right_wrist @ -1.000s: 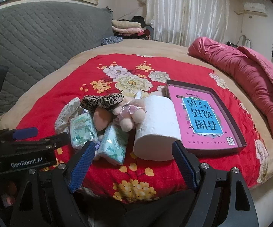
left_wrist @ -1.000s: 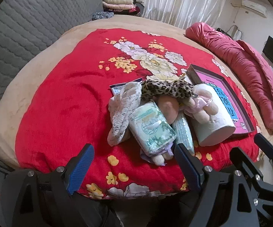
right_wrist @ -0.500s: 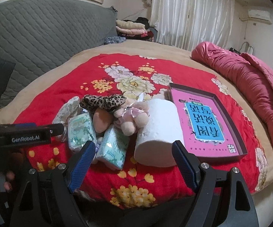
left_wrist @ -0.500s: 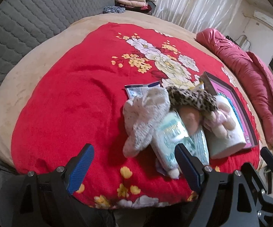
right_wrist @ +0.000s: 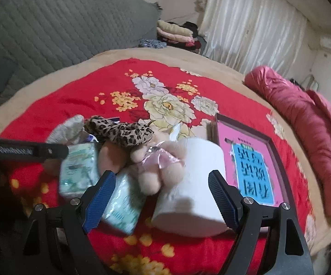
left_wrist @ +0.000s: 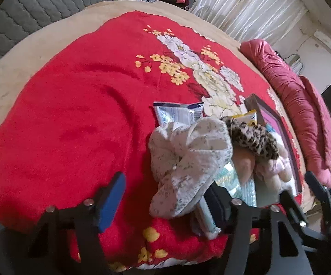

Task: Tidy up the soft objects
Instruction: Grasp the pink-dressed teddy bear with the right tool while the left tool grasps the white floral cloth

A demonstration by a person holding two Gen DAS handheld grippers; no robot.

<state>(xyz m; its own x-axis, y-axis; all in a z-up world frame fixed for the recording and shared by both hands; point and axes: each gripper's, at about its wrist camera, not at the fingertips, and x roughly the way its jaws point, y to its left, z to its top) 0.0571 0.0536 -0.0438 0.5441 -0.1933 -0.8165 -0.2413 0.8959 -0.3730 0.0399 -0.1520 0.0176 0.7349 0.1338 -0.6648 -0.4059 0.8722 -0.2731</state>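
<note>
A pile of soft things lies on the red flowered blanket [left_wrist: 73,105]. A pale floral cloth [left_wrist: 188,158] is nearest my left gripper [left_wrist: 163,204], which is open with its right finger beside the cloth's lower end. A leopard-print piece [right_wrist: 119,131], a pink plush toy [right_wrist: 163,169], two tissue packs [right_wrist: 78,171] [right_wrist: 124,204] and a white paper roll [right_wrist: 195,188] lie together. My right gripper [right_wrist: 161,204] is open just in front of the plush toy and the roll.
A pink framed board [right_wrist: 250,165] lies right of the roll. A blue-white packet [left_wrist: 177,112] sits behind the floral cloth. A rolled pink quilt [right_wrist: 307,123] lies at the right. A grey quilted headboard [right_wrist: 62,29] stands on the left; folded clothes [right_wrist: 177,34] are stacked beyond.
My left gripper has moved forward and left, up to the floral cloth. My right gripper has moved closer to the plush toy and paper roll. Both stay open.
</note>
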